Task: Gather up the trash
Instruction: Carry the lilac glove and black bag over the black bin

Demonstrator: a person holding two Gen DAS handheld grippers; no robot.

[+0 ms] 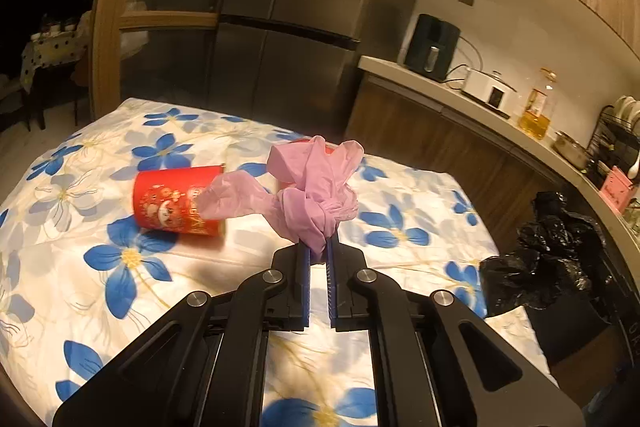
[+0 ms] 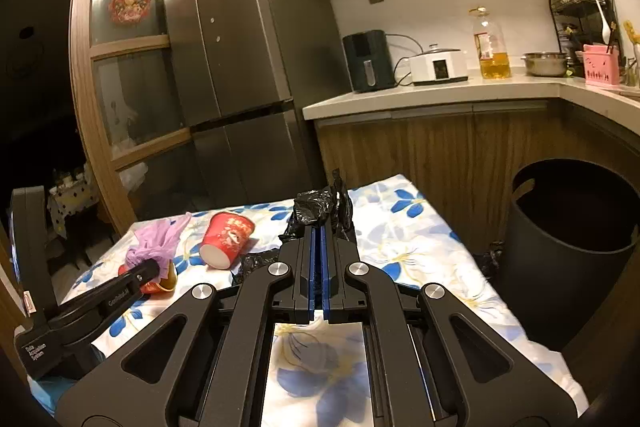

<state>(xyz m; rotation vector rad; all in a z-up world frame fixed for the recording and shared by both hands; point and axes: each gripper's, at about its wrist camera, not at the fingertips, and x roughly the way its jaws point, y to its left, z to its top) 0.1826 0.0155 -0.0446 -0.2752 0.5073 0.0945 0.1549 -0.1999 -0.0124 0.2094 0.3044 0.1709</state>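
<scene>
**Two pieces of trash in hand, two cups left on the table**

Two grippers are both clamped on rubbish. The left gripper pinches a knotted pink glove between its blue pads and holds it clear above the flowered tablecloth, pointing gently downward. The right gripper is closed on a crumpled black bag, held roughly level over the table near its far edge.

Beyond them, a red paper cup lies on its side, not yet collected; a second red cup seems to sit behind the left gripper, though it is mostly hidden. The dark bin stands just beside the table at the right, apparently empty. By my reading, collecting is at an early stage.
</scene>
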